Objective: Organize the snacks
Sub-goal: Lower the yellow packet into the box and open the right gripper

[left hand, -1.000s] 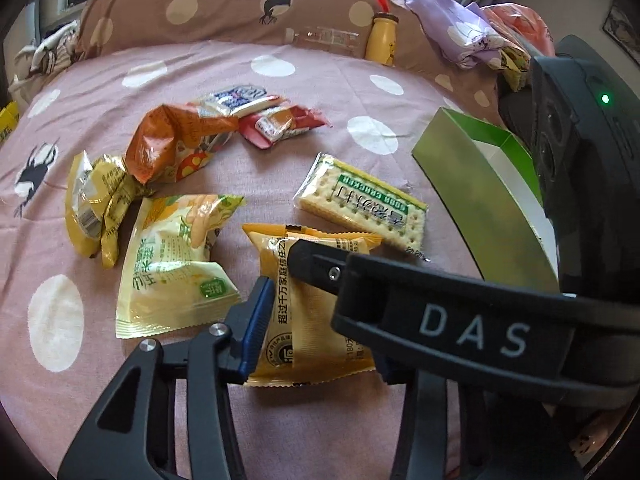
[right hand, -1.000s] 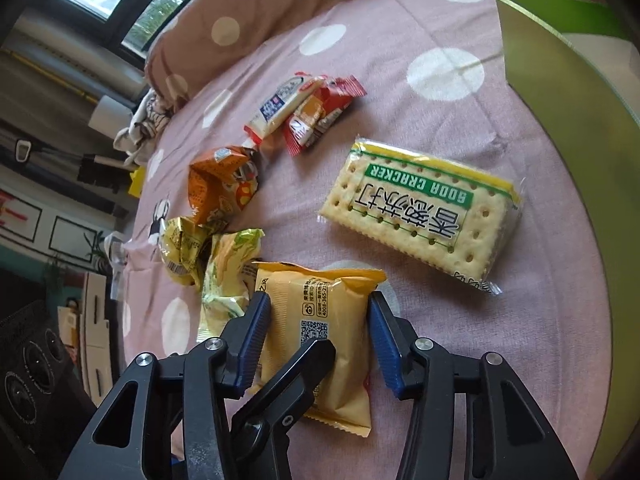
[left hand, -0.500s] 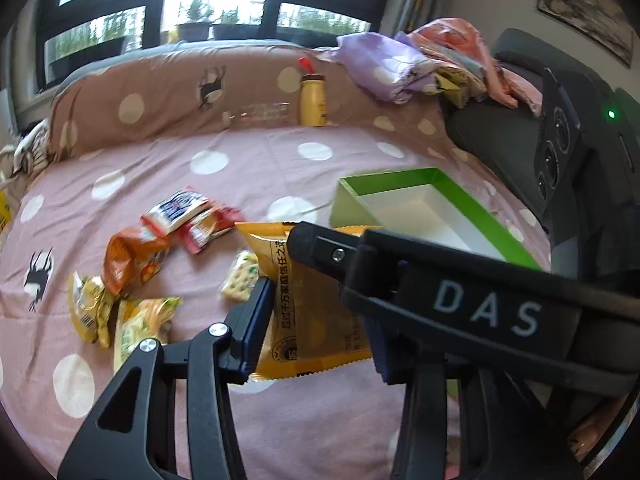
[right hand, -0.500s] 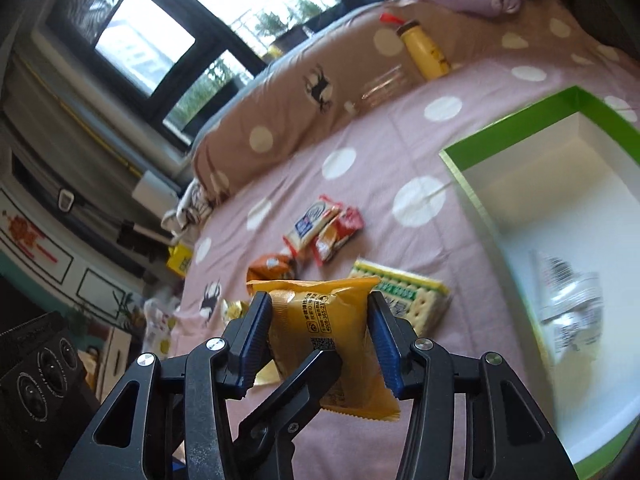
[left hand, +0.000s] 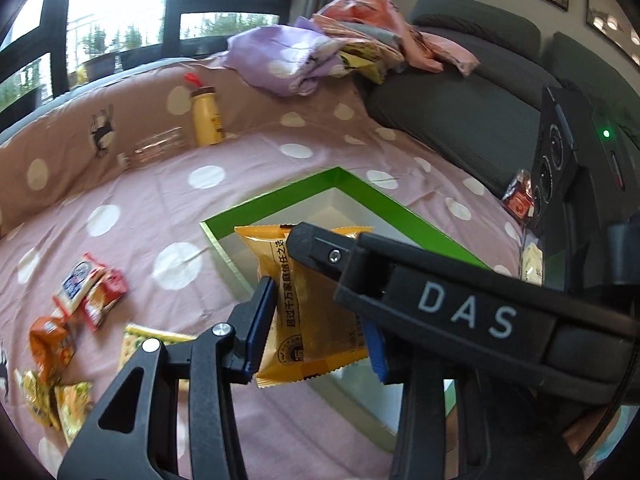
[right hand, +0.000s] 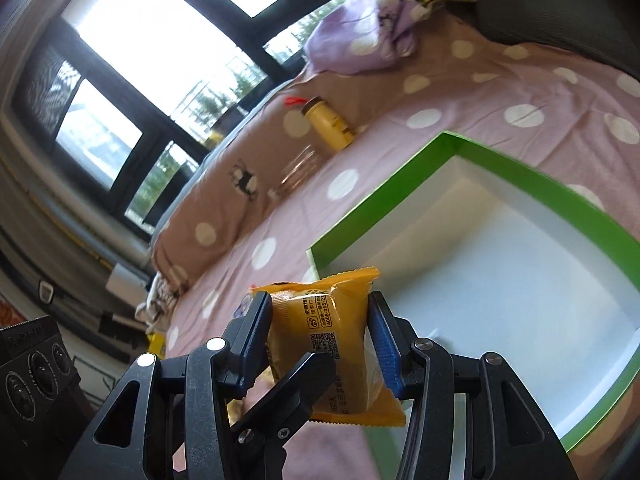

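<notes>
the yellow snack packet (right hand: 332, 340) is clamped by the right gripper (right hand: 320, 340), also pinched by the left gripper (left hand: 316, 316), just short of the green box (right hand: 500, 160) near corner, box lying ahead.

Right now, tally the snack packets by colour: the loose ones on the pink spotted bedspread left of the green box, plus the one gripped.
White-and-blue packet: 1
Red packet: 1
Orange crumpled bag: 1
Green-and-cream cracker pack: 1
Yellow packets, blurred: 2
Gripped orange-yellow packet: 1
Total: 7
</notes>
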